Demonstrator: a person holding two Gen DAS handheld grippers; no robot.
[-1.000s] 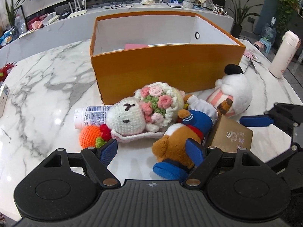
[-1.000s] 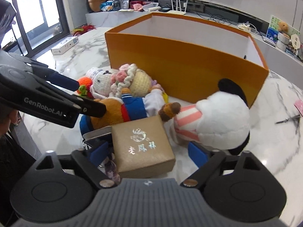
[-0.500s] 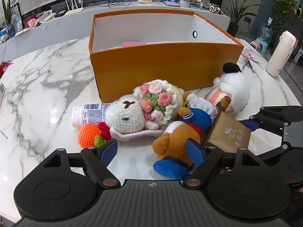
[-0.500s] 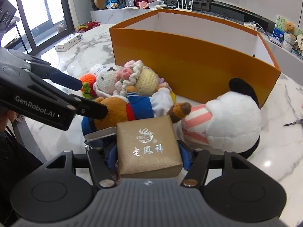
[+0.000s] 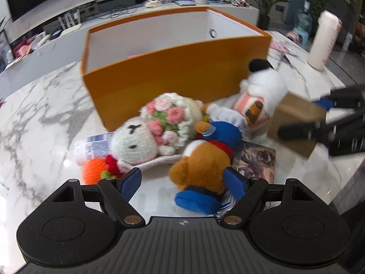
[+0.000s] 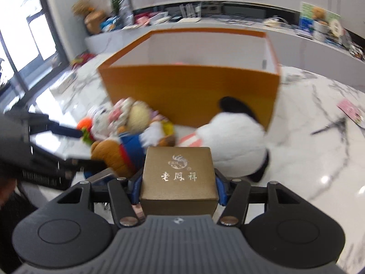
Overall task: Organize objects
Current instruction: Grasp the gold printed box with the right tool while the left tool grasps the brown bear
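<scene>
My right gripper (image 6: 178, 185) is shut on a small brown gift box (image 6: 179, 178) with gold lettering and holds it above the table, in front of the open orange box (image 6: 191, 91). The gift box also shows in the left wrist view (image 5: 296, 123), lifted. My left gripper (image 5: 182, 180) is open, its right finger against a brown plush bear in blue (image 5: 205, 159). A crocheted white sheep with a flower bouquet (image 5: 155, 127), an orange crochet piece (image 5: 93, 171) and a white plush with a striped body (image 5: 262, 91) lie before the orange box (image 5: 178, 77).
A white tube (image 5: 91, 146) lies under the sheep. A printed card (image 5: 257, 162) lies flat where the gift box was. A white thermos (image 5: 324, 38) stands at the far right. Scissors (image 6: 328, 125) and a pink card (image 6: 351, 109) lie right on the marble table (image 5: 41, 118).
My right gripper closed on the gift box and lifted it off the table, uncovering a printed card. My left gripper stayed open and moved slightly closer to the bear.
</scene>
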